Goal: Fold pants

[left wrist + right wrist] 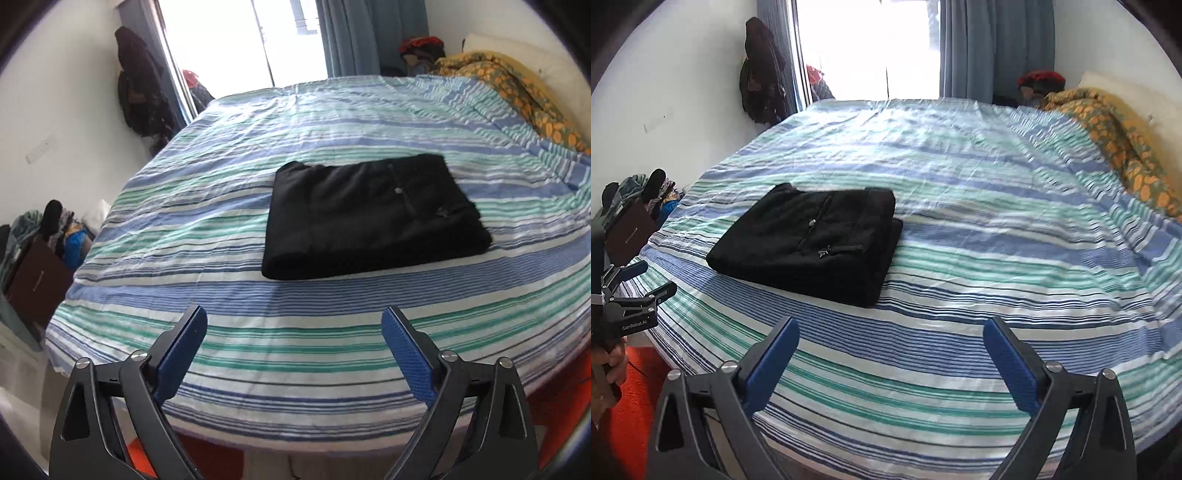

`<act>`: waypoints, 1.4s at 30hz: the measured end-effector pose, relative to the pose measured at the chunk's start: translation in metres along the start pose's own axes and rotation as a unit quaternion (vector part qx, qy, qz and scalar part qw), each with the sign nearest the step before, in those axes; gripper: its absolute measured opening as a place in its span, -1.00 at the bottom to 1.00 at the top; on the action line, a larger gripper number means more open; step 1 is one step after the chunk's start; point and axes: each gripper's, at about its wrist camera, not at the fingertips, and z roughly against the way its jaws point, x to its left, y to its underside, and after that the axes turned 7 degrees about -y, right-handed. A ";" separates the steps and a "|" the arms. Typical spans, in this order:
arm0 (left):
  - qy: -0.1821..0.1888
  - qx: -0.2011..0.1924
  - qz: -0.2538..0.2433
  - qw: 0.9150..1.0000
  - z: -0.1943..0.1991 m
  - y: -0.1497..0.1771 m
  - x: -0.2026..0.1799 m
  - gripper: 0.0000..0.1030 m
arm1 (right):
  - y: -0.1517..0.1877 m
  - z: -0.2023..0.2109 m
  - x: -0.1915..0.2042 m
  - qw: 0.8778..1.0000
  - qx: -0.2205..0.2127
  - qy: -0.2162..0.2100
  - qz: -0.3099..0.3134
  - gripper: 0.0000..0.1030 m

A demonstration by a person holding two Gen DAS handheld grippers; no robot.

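Black pants (373, 218) lie folded into a flat rectangle on the striped bed sheet (258, 347), and also show in the right wrist view as pants (809, 243). My left gripper (294, 321) hangs open above the bed's near edge, well short of the pants, with nothing between its blue pads. My right gripper (891, 332) is open too, above the sheet and to the right of the pants, holding nothing. The left gripper (655, 278) also appears at the left edge of the right wrist view, held by a hand (609, 365).
An orange-patterned blanket (517, 92) and a pillow (517, 48) lie along the bed's far right side. Dark clothes (140, 96) hang on the left wall. A cluttered pile with a brown box (37, 284) sits on the floor left of the bed. Curtains (351, 37) flank a bright window.
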 end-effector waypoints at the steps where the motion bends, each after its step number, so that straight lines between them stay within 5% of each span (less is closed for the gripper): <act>1: 0.011 -0.011 0.012 1.000 0.013 -0.008 0.000 0.93 | 0.003 0.024 0.007 0.999 -0.044 0.022 0.012 0.99; 3: 0.022 -0.039 0.032 0.998 0.042 -0.016 0.010 0.94 | 0.008 0.073 0.024 0.988 -0.140 0.064 0.028 0.99; 5: 0.023 -0.069 0.047 0.996 0.067 -0.024 0.025 0.99 | 0.013 0.101 0.034 0.979 -0.192 0.070 0.021 1.00; 9: 0.014 -0.096 0.081 0.992 0.095 -0.028 0.045 0.99 | 0.008 0.080 0.037 0.998 -0.059 -0.022 -0.015 1.00; 13: 0.004 -0.059 0.077 0.995 0.092 -0.017 0.045 0.99 | 0.005 0.088 0.048 0.999 -0.048 0.014 -0.014 1.00; 19: -0.018 -0.049 0.058 0.997 0.108 0.003 0.036 0.99 | -0.001 0.096 0.064 0.999 0.016 -0.022 -0.043 1.00; 28: 0.016 -0.028 0.072 0.997 0.121 0.007 0.036 0.99 | 0.003 0.104 0.098 0.998 0.044 -0.042 -0.024 1.00; 42: 0.007 -0.012 0.024 1.000 0.125 0.014 0.016 0.99 | -0.001 0.108 0.106 0.998 0.058 -0.034 -0.010 1.00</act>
